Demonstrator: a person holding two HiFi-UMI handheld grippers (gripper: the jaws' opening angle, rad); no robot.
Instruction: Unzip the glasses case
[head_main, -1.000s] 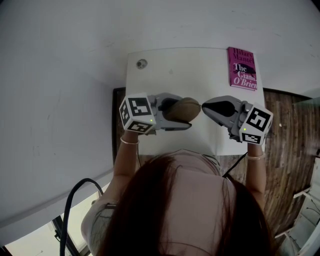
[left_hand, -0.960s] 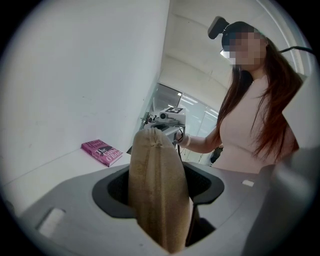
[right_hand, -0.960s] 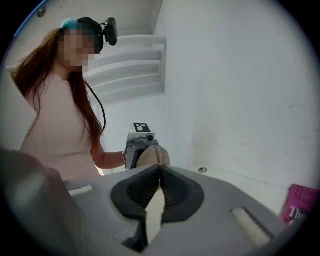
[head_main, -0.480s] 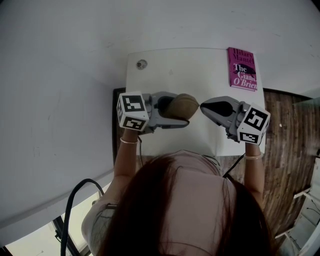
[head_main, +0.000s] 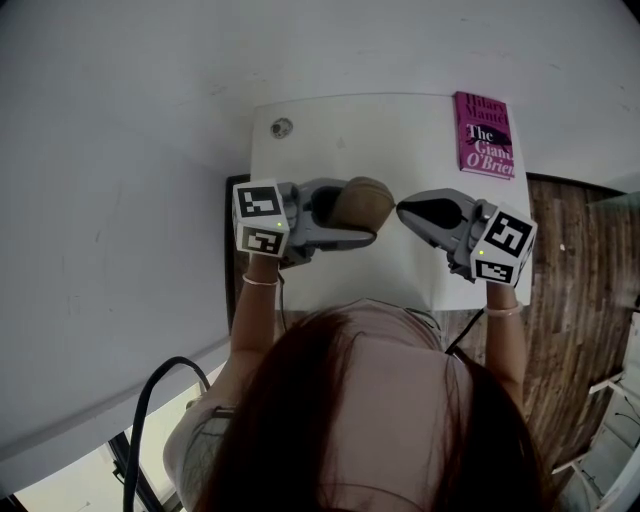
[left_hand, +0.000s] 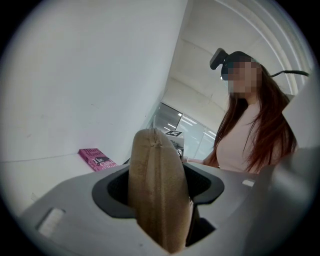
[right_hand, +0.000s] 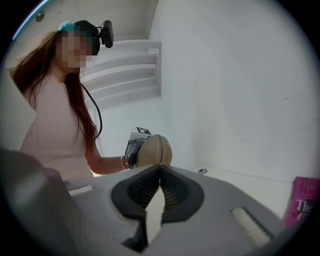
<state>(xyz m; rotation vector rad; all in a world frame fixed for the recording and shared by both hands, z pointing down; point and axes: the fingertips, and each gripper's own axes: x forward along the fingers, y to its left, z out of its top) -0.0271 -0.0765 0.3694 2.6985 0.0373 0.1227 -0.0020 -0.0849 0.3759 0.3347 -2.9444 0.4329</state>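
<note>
Fingers of the left gripper (head_main: 352, 216) clamp the case (head_main: 364, 198), its long axis left-right, while those of the right gripper (head_main: 402, 208), pressed together, sit at its right end.

From here, my right gripper (right_hand: 159, 169) has its dark ribbed jaws pressed together, tips just before the tan oval fabric glasses case (right_hand: 156, 150). The left gripper (right_hand: 134, 146) clasps that case. A magenta book (right_hand: 303, 205) lies on the white worktop (right_hand: 240, 181).
</note>
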